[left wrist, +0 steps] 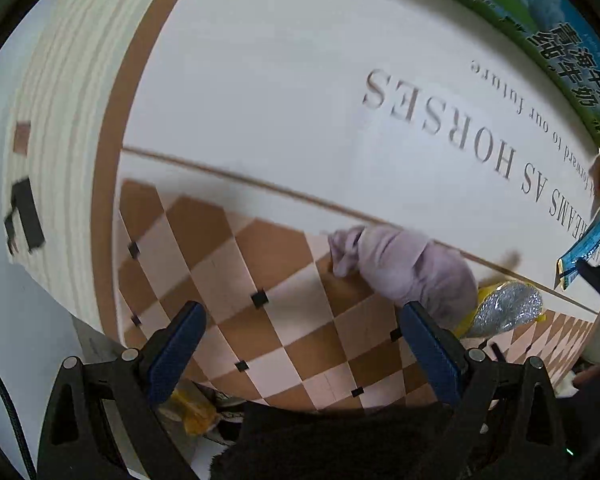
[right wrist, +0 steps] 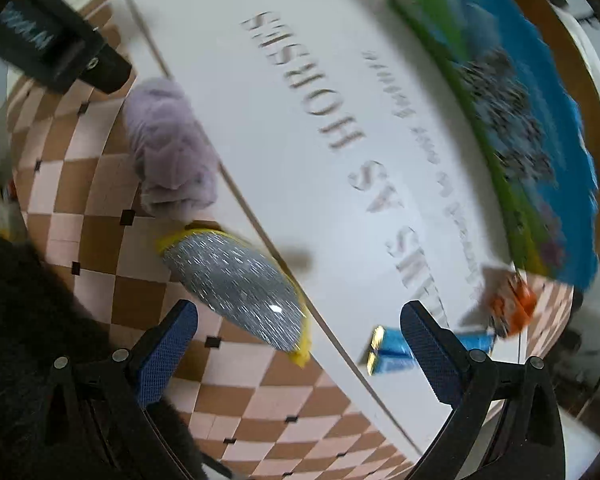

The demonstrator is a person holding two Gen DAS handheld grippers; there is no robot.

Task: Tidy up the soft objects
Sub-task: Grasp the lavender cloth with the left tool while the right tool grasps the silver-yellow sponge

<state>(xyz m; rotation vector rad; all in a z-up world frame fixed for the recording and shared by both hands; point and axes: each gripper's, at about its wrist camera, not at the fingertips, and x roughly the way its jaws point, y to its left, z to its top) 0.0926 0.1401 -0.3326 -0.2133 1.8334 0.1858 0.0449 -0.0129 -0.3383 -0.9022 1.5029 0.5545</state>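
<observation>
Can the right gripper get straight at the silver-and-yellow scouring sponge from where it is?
Probably yes: the right gripper is open, and the scouring sponge lies uncovered just ahead, with nothing between them.

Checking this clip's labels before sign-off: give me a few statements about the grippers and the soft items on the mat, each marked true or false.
1. Both grippers are open and hold nothing. True: left gripper and right gripper show spread jaws with only the mat between them.
2. The lilac cloth is clamped in the left gripper. False: it lies free on the checkered mat.
3. The silver-and-yellow sponge lies beside the lilac cloth. True.
4. The sponge is red. False: glittery silver face, yellow backing.
5. A blue packet lies on the white part of the mat. True.
</observation>
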